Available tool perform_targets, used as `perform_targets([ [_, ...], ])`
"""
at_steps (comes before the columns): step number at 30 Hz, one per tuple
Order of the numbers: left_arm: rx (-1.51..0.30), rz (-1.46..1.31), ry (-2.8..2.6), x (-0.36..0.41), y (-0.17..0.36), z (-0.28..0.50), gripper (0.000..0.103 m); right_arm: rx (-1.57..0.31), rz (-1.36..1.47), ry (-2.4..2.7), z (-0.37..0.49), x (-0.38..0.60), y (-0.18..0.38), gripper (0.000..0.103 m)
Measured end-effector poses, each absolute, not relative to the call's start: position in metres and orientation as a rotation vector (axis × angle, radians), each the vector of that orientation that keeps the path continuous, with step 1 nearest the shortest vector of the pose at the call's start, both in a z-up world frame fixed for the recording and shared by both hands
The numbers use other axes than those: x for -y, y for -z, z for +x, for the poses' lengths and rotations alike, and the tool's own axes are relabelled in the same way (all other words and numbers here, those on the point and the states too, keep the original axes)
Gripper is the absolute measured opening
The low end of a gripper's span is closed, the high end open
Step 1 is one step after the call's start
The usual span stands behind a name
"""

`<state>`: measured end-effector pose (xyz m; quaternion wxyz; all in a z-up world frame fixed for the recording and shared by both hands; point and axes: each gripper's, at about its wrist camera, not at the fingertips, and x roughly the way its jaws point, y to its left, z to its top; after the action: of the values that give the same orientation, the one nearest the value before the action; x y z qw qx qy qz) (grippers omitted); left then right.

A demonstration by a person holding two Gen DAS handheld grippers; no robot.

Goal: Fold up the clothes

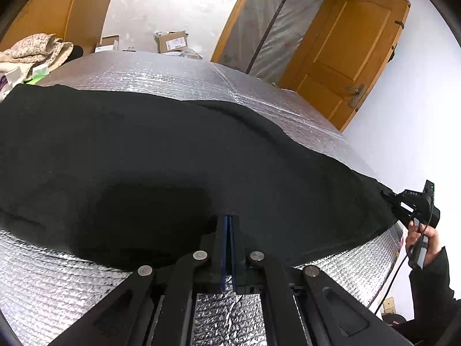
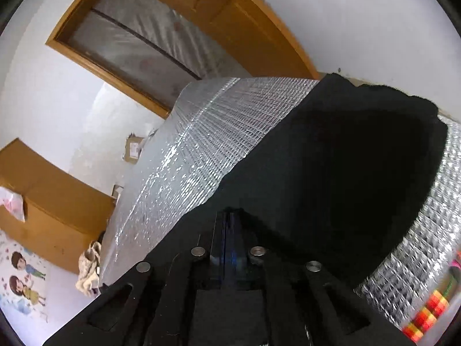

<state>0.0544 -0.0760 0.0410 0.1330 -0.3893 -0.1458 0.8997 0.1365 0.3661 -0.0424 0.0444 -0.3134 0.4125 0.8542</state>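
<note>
A black garment (image 1: 173, 150) lies spread across the silver foil-covered table (image 1: 178, 72). My left gripper (image 1: 229, 219) is shut, its blue pads together, with its tips over the garment just past its near edge; no cloth shows between the pads. At the garment's far right corner my right gripper (image 1: 387, 196) is held by a hand (image 1: 429, 239), and the cloth runs taut up to its tips. In the right wrist view that gripper (image 2: 229, 212) has its jaws closed with the black garment (image 2: 345, 173) all around them, on the foil table (image 2: 201, 144).
A pile of light patterned clothes (image 1: 37, 49) sits at the table's far left corner, also visible as a bundle (image 2: 89, 265). Cardboard boxes (image 1: 171, 41) stand behind the table. An open wooden door (image 1: 345, 52) is at the back right. A colourful striped thing (image 2: 432, 308) lies by the table's right edge.
</note>
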Motion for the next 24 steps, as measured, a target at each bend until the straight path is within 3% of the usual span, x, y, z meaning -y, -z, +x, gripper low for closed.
perform_targets([
  [6, 0.486, -1.149, -2.691, 0.105, -0.04, 0.072, 0.001, -1.212, -1.025, -2.681, 0.133, -0.337, 0.046, 0.001],
  [9, 0.541, -1.143, -2.764, 0.124, -0.044, 0.086, 0.002, -1.199, -1.032, -2.697, 0.13, -0.332, 0.041, 0.007],
  [17, 0.609, -1.025, -2.931, 0.156, -0.066, 0.083, 0.002, -1.127, -1.214, -2.959, 0.105, -0.254, 0.032, 0.007],
  [24, 0.65, -1.147, -2.887, 0.163, -0.048, 0.075, 0.002, -0.854, -1.498, -3.222, 0.096, -0.156, 0.031, 0.008],
])
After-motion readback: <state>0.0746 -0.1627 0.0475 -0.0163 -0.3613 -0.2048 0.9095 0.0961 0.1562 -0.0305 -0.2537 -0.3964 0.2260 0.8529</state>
